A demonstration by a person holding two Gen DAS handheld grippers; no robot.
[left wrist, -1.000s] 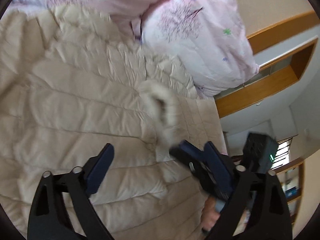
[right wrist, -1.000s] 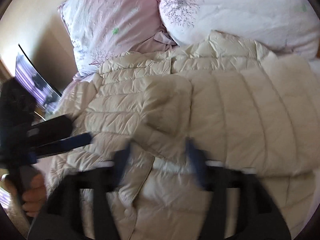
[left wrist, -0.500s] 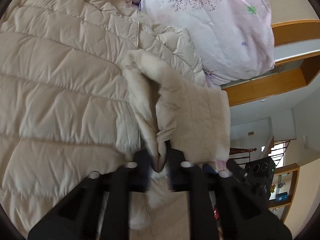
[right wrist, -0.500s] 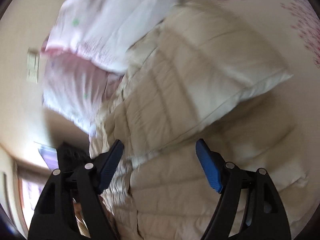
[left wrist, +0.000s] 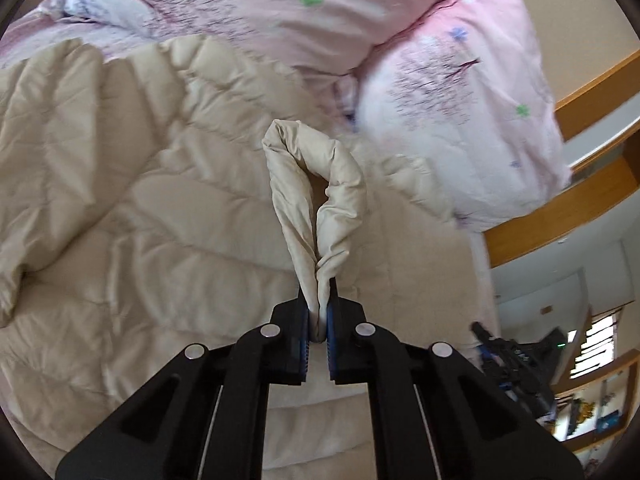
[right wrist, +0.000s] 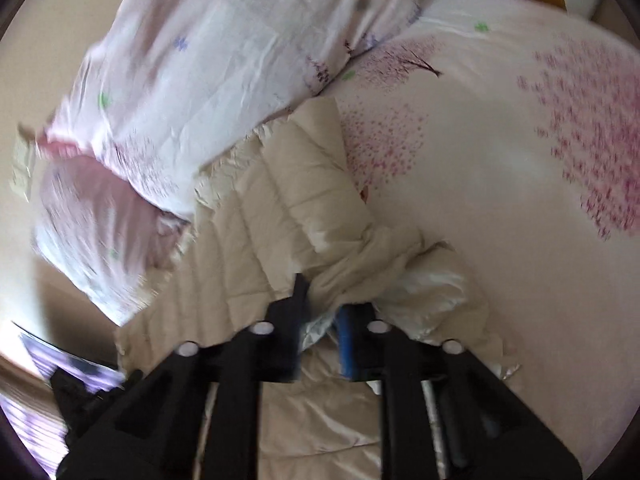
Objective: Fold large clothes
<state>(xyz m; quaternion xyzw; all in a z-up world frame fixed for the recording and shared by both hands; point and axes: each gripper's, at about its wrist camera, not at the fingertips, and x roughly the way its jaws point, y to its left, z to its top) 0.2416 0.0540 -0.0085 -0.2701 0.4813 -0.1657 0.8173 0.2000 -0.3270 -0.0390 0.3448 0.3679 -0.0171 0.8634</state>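
Observation:
A cream quilted puffer jacket (left wrist: 140, 208) lies spread on the bed. My left gripper (left wrist: 319, 320) is shut on a sleeve end (left wrist: 316, 184), which stands up from the jaws as a folded loop above the jacket body. In the right wrist view my right gripper (right wrist: 322, 320) is at the jacket's edge (right wrist: 288, 200) near the bedsheet. Its jaws are closing, with a bunched fold of cream fabric (right wrist: 360, 272) pinched between the fingers. The right gripper (left wrist: 516, 364) also shows at the lower right of the left wrist view.
Two pink floral pillows (left wrist: 460, 100) (left wrist: 240, 0) lie just beyond the jacket. A white sheet with pink blossom print (right wrist: 520, 200) spreads to the right of the jacket. A wooden bed frame (left wrist: 560, 208) and shelves run along the right side.
My left gripper went from open to shut on the sleeve end and drew it up. My right gripper rolled, swung to the jacket's edge, and its jaws came together on fabric.

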